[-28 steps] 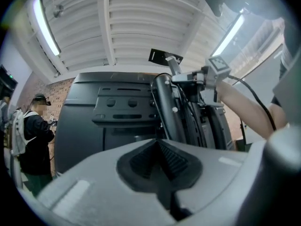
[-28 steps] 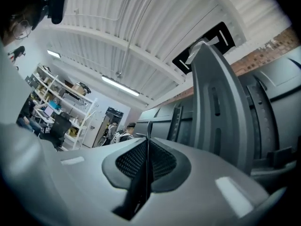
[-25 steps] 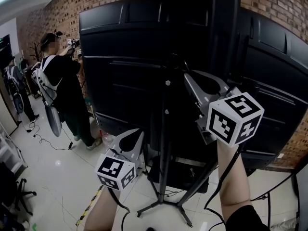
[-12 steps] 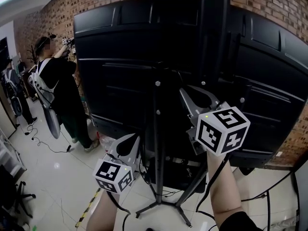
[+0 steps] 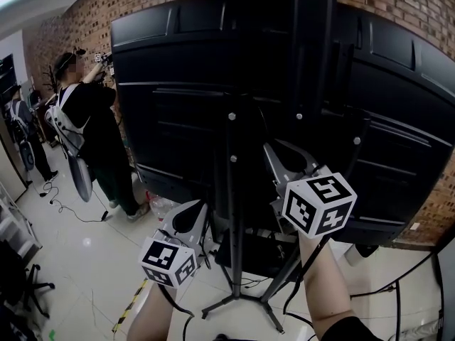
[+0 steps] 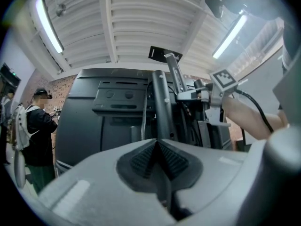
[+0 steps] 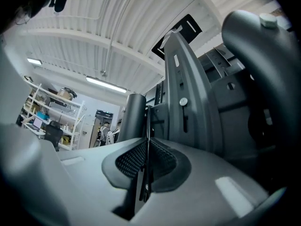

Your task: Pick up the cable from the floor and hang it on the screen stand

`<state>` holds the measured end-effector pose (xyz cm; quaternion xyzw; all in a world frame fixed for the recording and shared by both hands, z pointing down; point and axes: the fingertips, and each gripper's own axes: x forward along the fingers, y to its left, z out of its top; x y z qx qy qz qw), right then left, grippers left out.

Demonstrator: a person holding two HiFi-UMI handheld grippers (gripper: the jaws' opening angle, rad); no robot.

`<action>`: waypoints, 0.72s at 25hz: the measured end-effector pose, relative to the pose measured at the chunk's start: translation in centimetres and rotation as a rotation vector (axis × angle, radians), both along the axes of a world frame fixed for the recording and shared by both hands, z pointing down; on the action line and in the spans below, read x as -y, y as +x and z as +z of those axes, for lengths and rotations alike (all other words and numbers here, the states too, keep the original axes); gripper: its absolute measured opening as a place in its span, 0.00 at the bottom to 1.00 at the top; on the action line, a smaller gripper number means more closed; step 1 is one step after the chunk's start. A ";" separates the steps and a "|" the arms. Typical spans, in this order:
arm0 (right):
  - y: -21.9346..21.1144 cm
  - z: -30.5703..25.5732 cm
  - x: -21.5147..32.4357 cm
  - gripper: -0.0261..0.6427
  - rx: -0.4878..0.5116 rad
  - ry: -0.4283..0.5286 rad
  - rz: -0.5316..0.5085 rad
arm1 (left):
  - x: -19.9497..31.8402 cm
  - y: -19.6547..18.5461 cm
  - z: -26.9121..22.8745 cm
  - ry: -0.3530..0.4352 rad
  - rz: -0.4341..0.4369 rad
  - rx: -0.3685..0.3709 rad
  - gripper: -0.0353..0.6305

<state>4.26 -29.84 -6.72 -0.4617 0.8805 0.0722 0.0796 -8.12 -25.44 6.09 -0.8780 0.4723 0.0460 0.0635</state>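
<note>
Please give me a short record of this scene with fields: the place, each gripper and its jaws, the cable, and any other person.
place: behind a large black screen on a stand; brick wall, white tiled floor
left gripper: low beside the stand's pole, jaws together, nothing seen between them
right gripper: higher, close to the stand's column, jaws shut on a thin dark cable
cable: seen edge-on, a short length shows above the pads; not yet hung
other person: stands at the far left by the wall, back to the camera
</note>
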 end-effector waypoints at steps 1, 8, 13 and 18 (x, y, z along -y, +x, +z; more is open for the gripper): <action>0.0 0.2 -0.1 0.07 0.006 0.007 -0.004 | -0.1 0.3 0.1 0.002 0.006 0.006 0.06; -0.4 0.4 -0.2 0.07 0.046 0.063 -0.021 | -1.1 1.1 1.4 0.020 0.020 0.005 0.06; -0.3 0.2 -1.3 0.08 0.094 0.163 0.001 | -2.1 0.7 2.5 0.003 0.023 -0.014 0.06; 0.2 0.6 -3.2 0.09 0.079 0.250 0.077 | -3.4 -0.3 1.8 0.020 -0.012 -0.035 0.06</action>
